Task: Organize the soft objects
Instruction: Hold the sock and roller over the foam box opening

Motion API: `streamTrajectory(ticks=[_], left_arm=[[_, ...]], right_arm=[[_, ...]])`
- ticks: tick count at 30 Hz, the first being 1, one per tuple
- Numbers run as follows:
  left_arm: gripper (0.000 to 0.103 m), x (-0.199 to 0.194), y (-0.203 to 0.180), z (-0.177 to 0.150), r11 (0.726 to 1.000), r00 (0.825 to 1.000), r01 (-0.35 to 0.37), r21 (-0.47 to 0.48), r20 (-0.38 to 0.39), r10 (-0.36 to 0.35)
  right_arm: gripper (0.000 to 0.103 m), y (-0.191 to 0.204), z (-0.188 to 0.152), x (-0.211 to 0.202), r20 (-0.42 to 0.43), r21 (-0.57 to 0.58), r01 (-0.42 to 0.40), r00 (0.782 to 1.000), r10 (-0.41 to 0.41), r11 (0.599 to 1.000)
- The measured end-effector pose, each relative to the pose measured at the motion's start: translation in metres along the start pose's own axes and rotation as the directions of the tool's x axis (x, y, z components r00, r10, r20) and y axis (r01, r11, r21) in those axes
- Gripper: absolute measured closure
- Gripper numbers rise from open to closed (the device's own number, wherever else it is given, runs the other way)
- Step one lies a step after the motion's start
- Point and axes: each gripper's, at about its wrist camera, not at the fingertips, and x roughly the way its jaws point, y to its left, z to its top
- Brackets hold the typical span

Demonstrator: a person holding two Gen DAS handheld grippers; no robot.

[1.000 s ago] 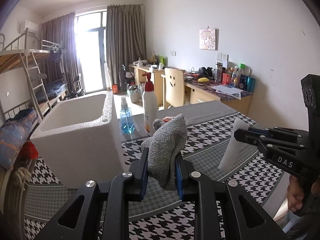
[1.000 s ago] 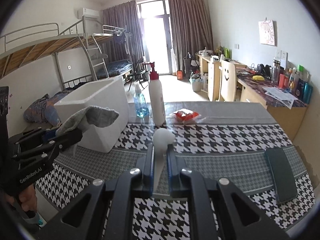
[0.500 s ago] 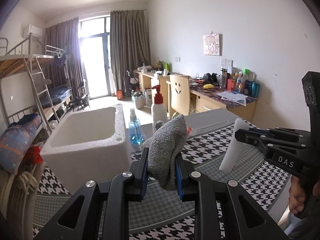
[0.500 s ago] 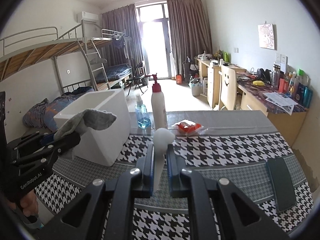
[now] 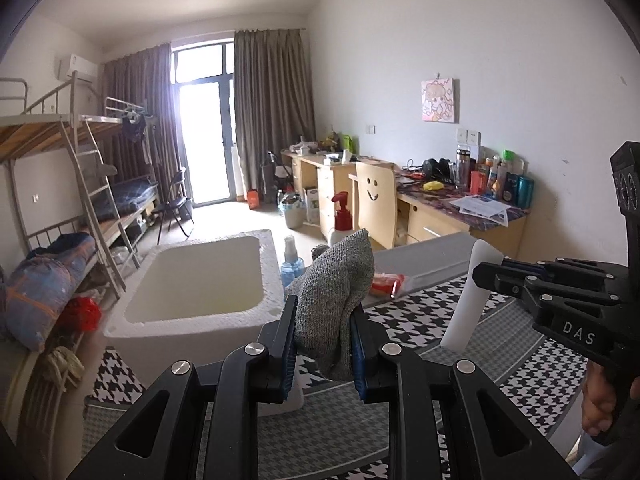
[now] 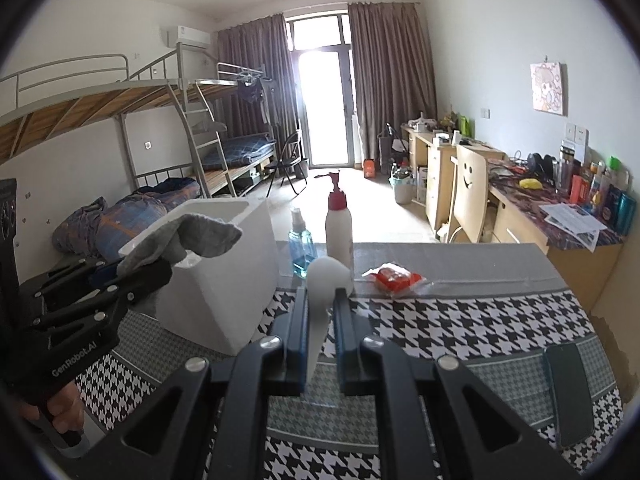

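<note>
table: a cloth [image 6: 460, 320] in black-and-white houndstooth with grey bands covers it.
box: a white foam box [image 5: 192, 280] stands open on the table's left part, just ahead of the left tongs.
bottles: a blue spray bottle [image 6: 301, 246] and a white pump bottle [image 6: 338, 228] with a red top stand side by side beyond the box, near the far edge.
packet: a red packet [image 6: 394, 276] in clear wrap lies right of the bottles.
phone: a dark phone [image 6: 570, 390] lies flat on the table's right side, well apart from the rest.
left tongs [image 5: 322, 330]: pinching a grey knitted cloth [image 5: 334, 292], which bunches up above the pads in the air, over the near rim of the box.
right tongs [image 6: 320, 328]: pressed close on a thin white foam piece [image 6: 320, 300] that stands up between the pads, clear of the table.
hands: a hand [image 6: 60, 412] grips the left handle; another hand [image 5: 600, 404] grips the right one.
</note>
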Motion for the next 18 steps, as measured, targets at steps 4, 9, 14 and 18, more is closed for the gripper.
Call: streamTrajectory(ticks=[4,9,14,18], left_arm=[[0.079,0.000,0.003,0.007,1.000,1.000,-0.007,-0.002,0.010,0.007],[0.079,0.000,0.007,0.014,1.000,0.999,-0.029,-0.004,0.024,0.029],[0.079,0.004,0.013,0.017,0.999,0.999,-0.048,-0.018,0.020,0.048],[0.079,0.007,0.015,0.019,0.998,0.998,-0.055,-0.031,0.017,0.056]], right_arm=[[0.089,0.004,0.008,0.003,0.005,-0.007,-0.003,1.000,0.003,1.000],[0.089,0.007,0.017,0.005,0.012,-0.021,-0.014,1.000,0.015,1.000],[0.089,0.012,0.022,0.007,0.016,-0.023,-0.035,0.999,0.036,0.999],[0.089,0.016,0.026,0.011,0.022,-0.028,-0.049,0.999,0.050,0.998]])
